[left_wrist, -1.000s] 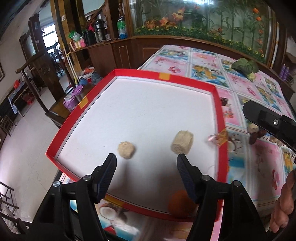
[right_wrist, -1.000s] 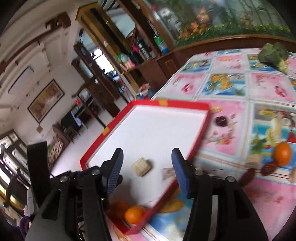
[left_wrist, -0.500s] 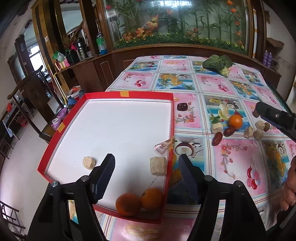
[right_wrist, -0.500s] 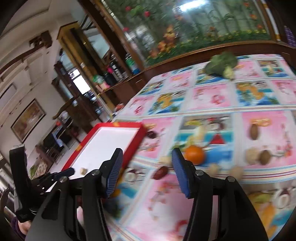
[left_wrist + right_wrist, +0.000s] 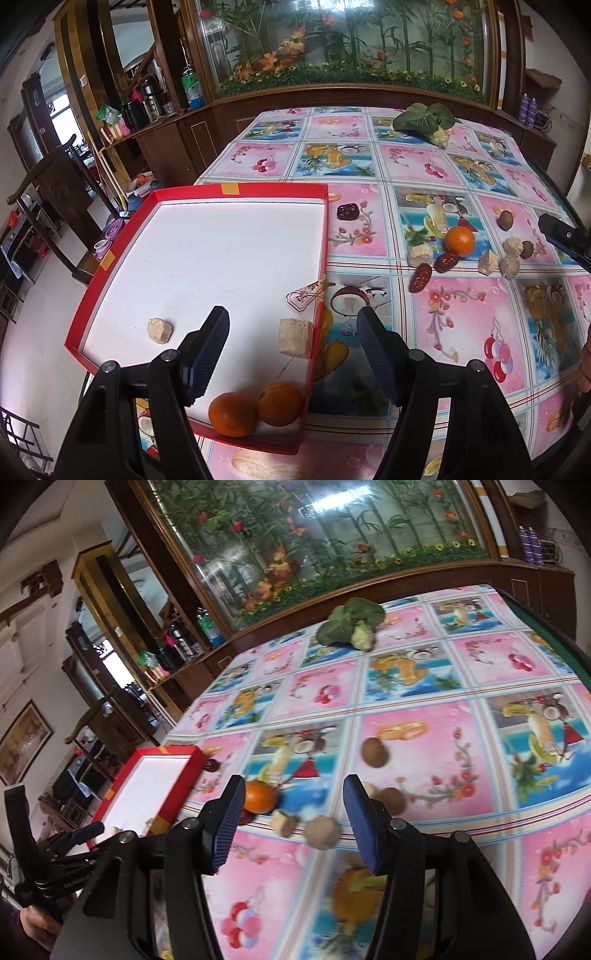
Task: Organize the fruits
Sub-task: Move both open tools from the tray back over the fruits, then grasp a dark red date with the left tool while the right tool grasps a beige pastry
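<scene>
Orange (image 5: 260, 796) just beside open right gripper's (image 5: 293, 814) left finger, ungrasped

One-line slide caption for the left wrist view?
Open left gripper over the red tray holding two oranges; a third orange waits on the tablecloth.

No writing here is legible. The small packet (image 5: 306, 295) on the red tray's (image 5: 236, 190) right rim carries print too fine to read, and the bottles' (image 5: 192, 86) labels blur out.
</scene>
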Tool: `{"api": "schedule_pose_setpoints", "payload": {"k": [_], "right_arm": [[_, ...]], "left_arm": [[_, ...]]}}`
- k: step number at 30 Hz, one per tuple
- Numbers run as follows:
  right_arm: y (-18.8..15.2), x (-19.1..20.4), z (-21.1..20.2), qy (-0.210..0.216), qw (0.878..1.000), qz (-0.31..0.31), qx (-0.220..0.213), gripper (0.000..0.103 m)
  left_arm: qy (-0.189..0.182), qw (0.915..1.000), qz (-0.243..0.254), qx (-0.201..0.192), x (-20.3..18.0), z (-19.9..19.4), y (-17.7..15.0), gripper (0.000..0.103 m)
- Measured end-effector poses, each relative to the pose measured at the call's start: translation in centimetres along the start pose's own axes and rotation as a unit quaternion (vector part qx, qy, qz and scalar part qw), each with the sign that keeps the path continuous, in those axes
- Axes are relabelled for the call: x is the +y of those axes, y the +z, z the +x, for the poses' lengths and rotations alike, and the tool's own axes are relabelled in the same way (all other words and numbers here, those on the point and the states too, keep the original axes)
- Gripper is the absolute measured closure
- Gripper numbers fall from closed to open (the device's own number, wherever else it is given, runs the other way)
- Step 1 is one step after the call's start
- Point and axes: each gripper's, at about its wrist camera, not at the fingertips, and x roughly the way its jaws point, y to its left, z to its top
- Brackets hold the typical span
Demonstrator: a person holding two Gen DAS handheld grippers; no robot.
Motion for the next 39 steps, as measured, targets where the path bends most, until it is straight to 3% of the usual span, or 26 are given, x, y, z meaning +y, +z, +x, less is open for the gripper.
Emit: {"api": "schedule_pose_setpoints", "payload": {"k": [6, 14, 23, 28, 29, 35, 39], "right_arm": [[-0.3, -0.9, 0.5, -0.02, 0.999, -0.014, 0.032, 0.046], [-1.5, 0.1, 2.2, -0.024, 0.994, -0.061, 0.084, 0.046], [-2.4, 0.7, 3.9, -0.041, 0.99, -0.084, 0.102, 0.051], [-2.6, 1.2, 5.1, -0.063, 0.987, -0.103, 0.111, 0.062], [-2.5, 1.3, 5.1, -0.055, 0.987, -0.101, 0.109, 0.071], [-2.6, 1.4, 5.1, -0.06, 0.986, -0.106, 0.111, 0.071], [-2.1, 0.3, 4.9, -0.045, 0.99, -0.076, 0.114, 0.071]], "left_arm": [[-0.031, 0.9994, 0.015, 0.006, -1.4, 0.2, 0.2, 0.032], [-0.106, 0.9932, 0.041, 0.025, -4.3, 0.7, 0.3, 0.032], [-0.15, 0.9859, 0.058, 0.045, -6.2, 2.9, 0.7, 0.032], [-0.173, 0.9814, 0.057, 0.063, -6.8, 4.5, 1.2, 0.046], [-0.174, 0.981, 0.056, 0.066, -6.9, 4.7, 1.3, 0.047], [-0.189, 0.9774, 0.047, 0.083, -7.1, 6.7, 2.0, 0.061], [-0.189, 0.9778, 0.049, 0.078, -7.2, 7.0, 2.3, 0.069]]}}
